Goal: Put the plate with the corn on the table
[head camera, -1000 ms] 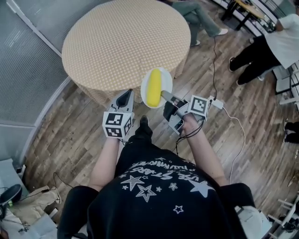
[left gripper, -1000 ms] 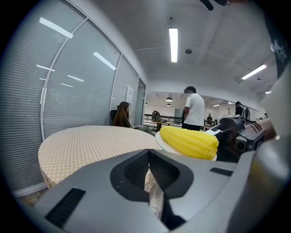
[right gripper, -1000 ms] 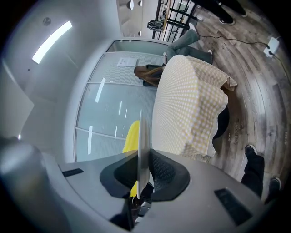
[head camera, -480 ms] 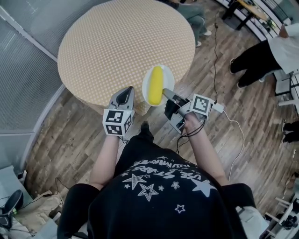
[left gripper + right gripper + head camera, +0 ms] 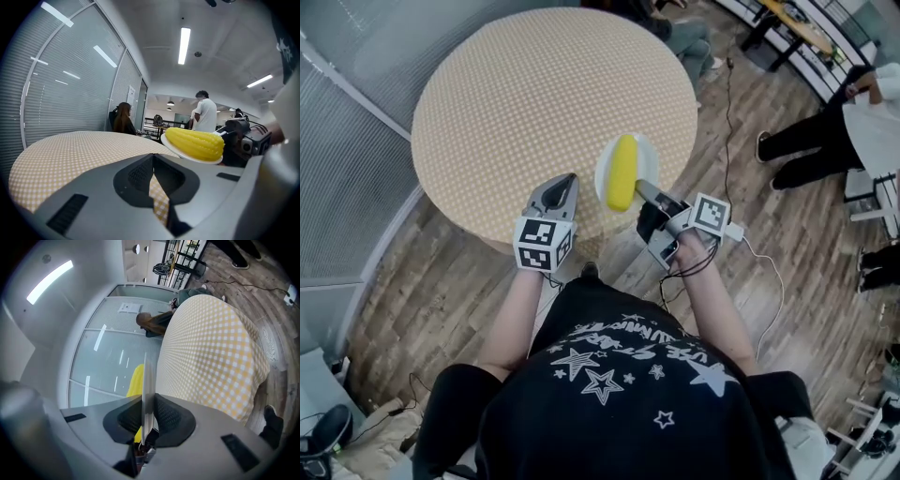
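Observation:
A white plate [image 5: 646, 154] carries a yellow corn cob [image 5: 622, 172] and hangs over the near edge of the round table [image 5: 525, 94] with its yellow checked cloth. My right gripper [image 5: 639, 188] is shut on the plate's near rim. In the right gripper view the plate [image 5: 145, 390] stands edge-on between the jaws, with the corn [image 5: 135, 379] to its left. My left gripper [image 5: 565, 185] is shut on nothing, just left of the plate over the table edge. From the left gripper view, the corn [image 5: 194, 143] sits ahead to the right above the table [image 5: 70, 154].
A person in dark trousers [image 5: 825, 117] stands on the wooden floor at the right, and another sits beyond the table [image 5: 686, 36]. A cable [image 5: 733, 112] runs across the floor. A glass wall with blinds [image 5: 342, 197] curves along the left. Desks stand at the top right.
Both grippers and the plate have moved forward towards the table. The plate hung over the floor beside the cloth before; now it is above the table's near edge.

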Demonstrator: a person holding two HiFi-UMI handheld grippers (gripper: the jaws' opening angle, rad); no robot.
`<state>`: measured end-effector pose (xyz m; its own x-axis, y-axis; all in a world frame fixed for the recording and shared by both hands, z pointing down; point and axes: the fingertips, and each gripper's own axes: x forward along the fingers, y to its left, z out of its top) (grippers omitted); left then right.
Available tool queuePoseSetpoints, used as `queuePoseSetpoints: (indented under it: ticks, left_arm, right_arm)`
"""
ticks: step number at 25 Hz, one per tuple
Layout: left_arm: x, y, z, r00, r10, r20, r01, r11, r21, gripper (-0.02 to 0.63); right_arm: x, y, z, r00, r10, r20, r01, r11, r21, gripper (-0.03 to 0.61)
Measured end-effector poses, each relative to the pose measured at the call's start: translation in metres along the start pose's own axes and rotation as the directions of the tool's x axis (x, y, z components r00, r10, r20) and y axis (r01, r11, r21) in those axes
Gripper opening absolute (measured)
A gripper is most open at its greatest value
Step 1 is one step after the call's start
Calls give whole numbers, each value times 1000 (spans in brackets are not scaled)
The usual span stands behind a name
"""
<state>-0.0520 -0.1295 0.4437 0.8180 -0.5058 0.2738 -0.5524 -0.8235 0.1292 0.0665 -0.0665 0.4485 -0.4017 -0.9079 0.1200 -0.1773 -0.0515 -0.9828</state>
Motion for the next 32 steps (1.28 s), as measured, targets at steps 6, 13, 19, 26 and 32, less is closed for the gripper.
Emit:
queuePoseSetpoints:
  ticks: [6, 13, 19, 26, 32]
  left_arm:
    - [6, 5, -4, 1000, -11, -3, 11, 1000, 16, 8]
    - [13, 5, -6, 1000, -26, -17, 26, 999, 27, 8]
    - [11, 9, -12, 1000, 18, -15, -18, 999, 41, 8]
    - [36, 41, 6, 994, 107, -10, -107, 994, 16, 8]
    - [84, 54, 20, 986, 167, -23, -168, 986, -7, 8]
  right_arm:
    - [1, -10, 7, 1000, 0, 22, 1, 1000, -16, 51]
    - [0, -18, 10, 999, -10, 39, 10, 1000, 1, 52]
    - [2, -33, 24, 999, 8, 50, -9, 1000, 16, 52]
    - [42, -34, 65, 1000, 12, -21, -12, 1000, 12, 52]
    - [74, -45, 118, 996, 11, -84, -10, 1000, 21, 52]
